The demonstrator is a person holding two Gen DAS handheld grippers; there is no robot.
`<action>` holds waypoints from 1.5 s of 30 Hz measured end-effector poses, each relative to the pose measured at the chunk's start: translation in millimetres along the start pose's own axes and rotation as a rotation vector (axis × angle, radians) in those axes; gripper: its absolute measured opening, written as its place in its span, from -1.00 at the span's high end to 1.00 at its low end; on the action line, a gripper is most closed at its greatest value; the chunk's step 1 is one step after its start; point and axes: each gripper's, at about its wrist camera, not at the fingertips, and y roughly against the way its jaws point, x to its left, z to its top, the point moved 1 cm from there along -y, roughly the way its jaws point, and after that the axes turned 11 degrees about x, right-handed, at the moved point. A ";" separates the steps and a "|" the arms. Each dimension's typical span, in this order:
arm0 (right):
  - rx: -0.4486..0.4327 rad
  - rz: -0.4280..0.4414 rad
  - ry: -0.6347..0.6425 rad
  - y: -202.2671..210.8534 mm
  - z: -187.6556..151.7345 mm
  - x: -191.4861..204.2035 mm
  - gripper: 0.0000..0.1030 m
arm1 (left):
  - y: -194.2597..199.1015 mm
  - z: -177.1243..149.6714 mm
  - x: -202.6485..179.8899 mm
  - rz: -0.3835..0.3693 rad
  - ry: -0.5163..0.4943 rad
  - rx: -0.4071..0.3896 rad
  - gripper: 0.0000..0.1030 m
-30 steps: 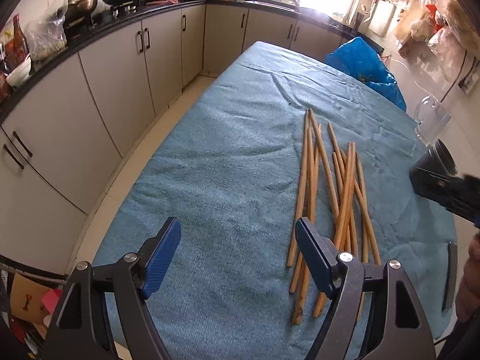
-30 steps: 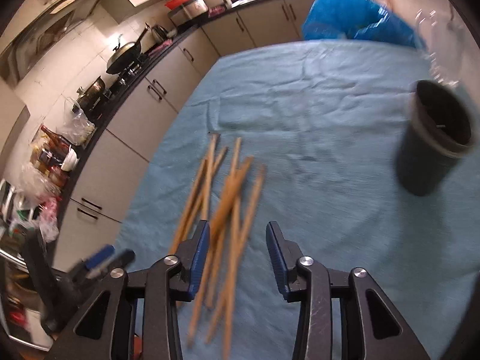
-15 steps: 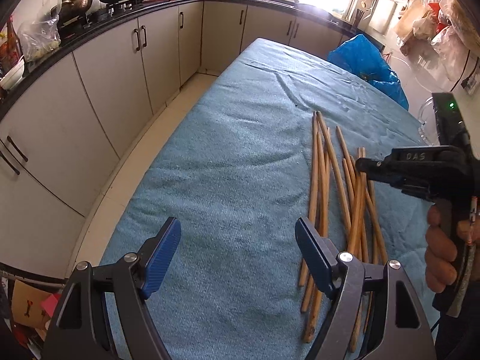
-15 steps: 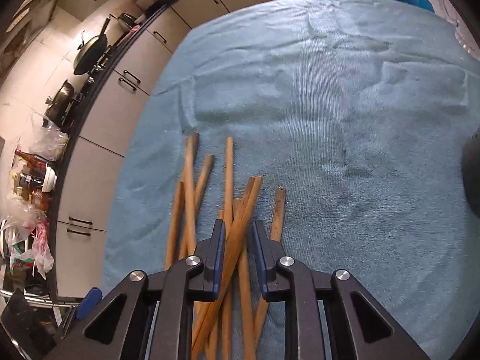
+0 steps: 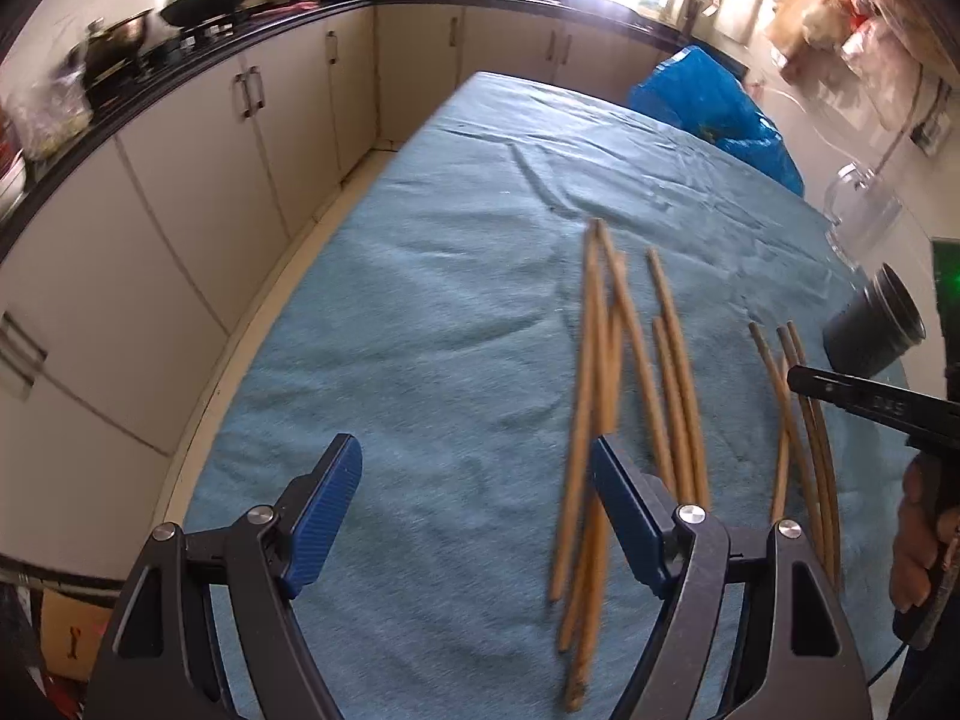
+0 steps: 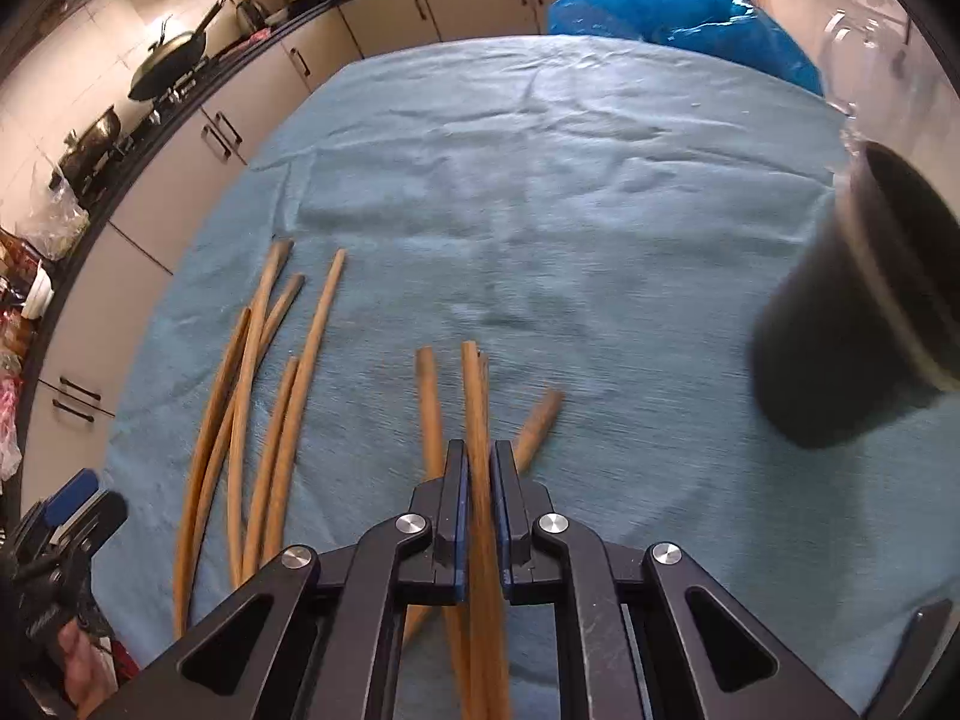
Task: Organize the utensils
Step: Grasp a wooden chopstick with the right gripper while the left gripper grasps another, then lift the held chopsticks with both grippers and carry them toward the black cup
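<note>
Evidently early: the right gripper [image 6: 478,483] is clamped on a few chopsticks [image 6: 476,396], left of the seemingly empty black cup [image 6: 864,306]. Farther left, loose chopsticks [image 6: 264,396] remain. The left gripper [image 5: 474,507] gapes wide, holding nothing.

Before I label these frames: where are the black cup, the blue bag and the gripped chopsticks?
Black cup [image 6: 840,324], right wrist view, outer wall.
Blue bag [image 5: 714,102], left wrist view, middle.
Gripped chopsticks [image 6: 477,396], right wrist view, shaft beyond the fingers.

both wrist views look down the table from close above, sharing the chopsticks [image 5: 672,384] and black cup [image 6: 864,312].
</note>
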 end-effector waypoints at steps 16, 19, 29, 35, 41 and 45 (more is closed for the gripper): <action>-0.086 0.126 -0.055 35.1 -14.9 -20.3 0.85 | -50.8 94.0 -47.3 -0.108 -0.017 0.187 0.15; -0.087 0.128 -0.058 35.7 -14.5 -20.9 0.85 | -56.6 107.1 -58.3 -0.108 -0.032 0.197 0.16; -0.093 0.149 -0.038 36.6 -15.7 -21.0 0.84 | -86.3 134.5 -79.7 -0.039 -0.074 0.244 0.65; -0.097 0.159 -0.036 37.3 -16.1 -23.1 0.84 | -97.3 135.8 -83.0 -0.034 -0.077 0.261 0.85; -0.109 0.173 -0.036 41.2 -18.0 -24.8 0.84 | -88.4 133.6 -80.7 -0.038 -0.067 0.235 0.86; -0.146 0.176 -0.020 53.8 -22.1 -23.0 0.84 | -60.9 125.5 -76.5 -0.068 -0.060 0.181 0.86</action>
